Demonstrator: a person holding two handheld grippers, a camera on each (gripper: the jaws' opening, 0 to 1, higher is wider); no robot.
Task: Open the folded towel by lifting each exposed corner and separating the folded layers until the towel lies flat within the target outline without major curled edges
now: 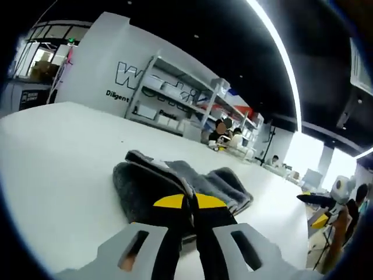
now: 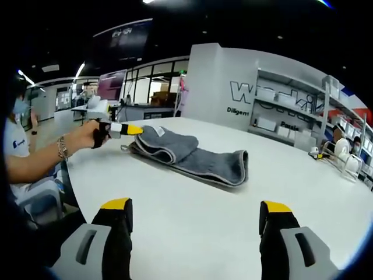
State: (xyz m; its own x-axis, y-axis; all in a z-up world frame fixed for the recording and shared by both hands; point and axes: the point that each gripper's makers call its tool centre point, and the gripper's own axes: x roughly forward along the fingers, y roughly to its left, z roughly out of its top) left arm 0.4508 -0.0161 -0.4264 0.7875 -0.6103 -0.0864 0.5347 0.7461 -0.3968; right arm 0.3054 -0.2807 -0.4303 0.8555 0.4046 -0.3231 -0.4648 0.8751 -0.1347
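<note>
Risk first. We judge the main hazard to be a multi-layer pinch: the left gripper [image 1: 191,217] has its yellow-tipped jaws drawn together at the near edge of the towel [image 1: 180,184], and we cannot tell from the left gripper view whether it holds one layer, several, or merely presses against the fold. If more than one layer is caught, a lift would drag the whole bundle across the tabletop [image 1: 58,151] instead of peeling it open. A second hazard: nothing pins the far end, so a pull from the left could slide the towel [image 2: 186,153] rather than unfold it. A third: the thick rolled fold at the left gripper's end could flop back and leave a curled edge. We see no target outline on the tabletop [image 2: 192,227] in either view, so drift out of bounds cannot be checked from here.

Positions. The towel lies folded on the white tabletop, a long grey strip with a rolled hump at one end. In the right gripper view the left gripper [image 2: 135,129], held in a person's hand [image 2: 87,135], meets that humped end. The right gripper [image 2: 195,219] has its jaws wide apart and empty, hanging over bare tabletop, well apart from the towel's long edge, which lies ahead of it.
</note>
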